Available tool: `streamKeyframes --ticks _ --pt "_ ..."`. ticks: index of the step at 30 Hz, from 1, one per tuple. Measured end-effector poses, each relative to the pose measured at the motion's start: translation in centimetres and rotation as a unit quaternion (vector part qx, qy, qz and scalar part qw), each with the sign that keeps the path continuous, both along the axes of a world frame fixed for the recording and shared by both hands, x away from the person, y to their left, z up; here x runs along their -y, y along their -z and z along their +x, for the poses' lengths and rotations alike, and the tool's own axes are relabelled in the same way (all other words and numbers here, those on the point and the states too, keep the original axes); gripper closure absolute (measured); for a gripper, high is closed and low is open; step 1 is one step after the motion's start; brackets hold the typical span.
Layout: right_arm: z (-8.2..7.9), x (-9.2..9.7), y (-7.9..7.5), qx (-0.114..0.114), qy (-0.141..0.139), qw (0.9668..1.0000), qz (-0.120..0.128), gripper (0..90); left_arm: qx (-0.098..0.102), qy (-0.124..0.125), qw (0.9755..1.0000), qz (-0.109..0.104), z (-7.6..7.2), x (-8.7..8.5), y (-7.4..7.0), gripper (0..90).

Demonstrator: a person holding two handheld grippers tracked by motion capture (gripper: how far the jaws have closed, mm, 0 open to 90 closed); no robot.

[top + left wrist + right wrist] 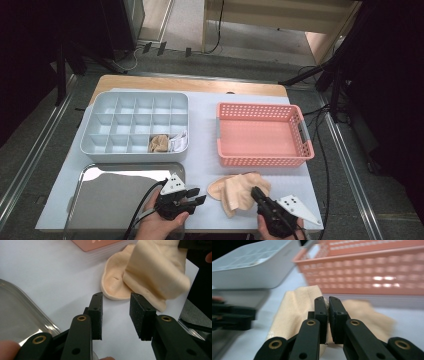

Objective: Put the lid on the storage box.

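Sock lying crumpled on the desk below the basket.
Soft, light and limp, it is drooping wherever unsupported, so a folded edge grips best; right gripper is pinching its cloth, left gripper is waiting with jaws apart, empty.

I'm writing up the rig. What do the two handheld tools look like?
Both tools, left tool and right tool, are black, each with two jaws lined by dark foam pads and brass-ringed pivot holes. Each carries a grey three-cornered plate with black dots. Black cables trail from the left tool.
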State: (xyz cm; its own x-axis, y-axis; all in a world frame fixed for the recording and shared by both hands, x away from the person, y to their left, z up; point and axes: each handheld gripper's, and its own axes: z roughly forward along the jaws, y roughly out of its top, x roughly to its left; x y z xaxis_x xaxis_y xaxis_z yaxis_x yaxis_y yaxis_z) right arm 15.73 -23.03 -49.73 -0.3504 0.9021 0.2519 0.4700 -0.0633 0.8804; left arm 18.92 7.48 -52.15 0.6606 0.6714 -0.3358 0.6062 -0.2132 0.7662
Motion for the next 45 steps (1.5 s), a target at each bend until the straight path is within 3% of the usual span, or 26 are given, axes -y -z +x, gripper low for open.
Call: streamKeyframes --ticks 4,8,10,20,23,25,26,28,37,42,45 --pt "0.5 2.7 0.4 -0.006 0.041 0.9990 -0.017 85.4 -0.001 0.004 1.0000 -0.002 -0.1 0.4 0.0 64.6" --pt "1.1 4.6 1.1 -0.036 0.065 0.9972 -0.013 85.2 -0.003 0.010 0.9999 -0.005 -0.1 1.3 0.0 64.0" --pt "1.2 4.9 1.4 -0.045 0.063 0.9970 -0.006 84.8 -0.004 0.016 0.9998 -0.007 -0.2 1.9 0.0 63.5" --pt "1.2 4.5 1.6 -0.048 0.051 0.9975 -0.001 83.8 -0.010 0.040 0.9991 -0.001 -0.1 6.2 0.0 60.3" --pt "1.1 4.4 1.5 -0.046 0.049 0.9978 0.002 83.8 -0.017 0.033 0.9992 0.017 0.1 6.9 0.1 66.0" --pt "1.1 4.4 1.5 -0.045 0.046 0.9979 0.002 83.8 -0.022 0.033 0.9989 0.027 0.4 7.0 0.1 77.4" --pt "1.0 4.4 1.5 -0.045 0.045 0.9980 0.003 83.8 -0.023 0.037 0.9987 0.027 0.5 7.0 0.0 83.9" --pt "0.9 4.3 1.4 -0.044 0.043 0.9981 0.006 83.9 -0.023 0.042 0.9985 0.027 0.6 6.8 -0.3 88.1" --pt "-0.6 2.7 0.3 -0.038 0.010 0.9992 0.011 84.0 -0.011 0.051 0.9985 0.014 -0.6 3.7 -1.8 89.2" --pt "-1.3 1.8 0.6 -0.066 -0.009 0.9977 -0.001 84.3 -0.016 0.045 0.9987 0.018 -1.1 2.4 -1.2 83.0" --pt "-1.3 2.1 0.7 -0.071 -0.016 0.9973 0.005 75.6 -0.016 0.035 0.9991 0.015 -0.7 1.6 -1.0 74.8"
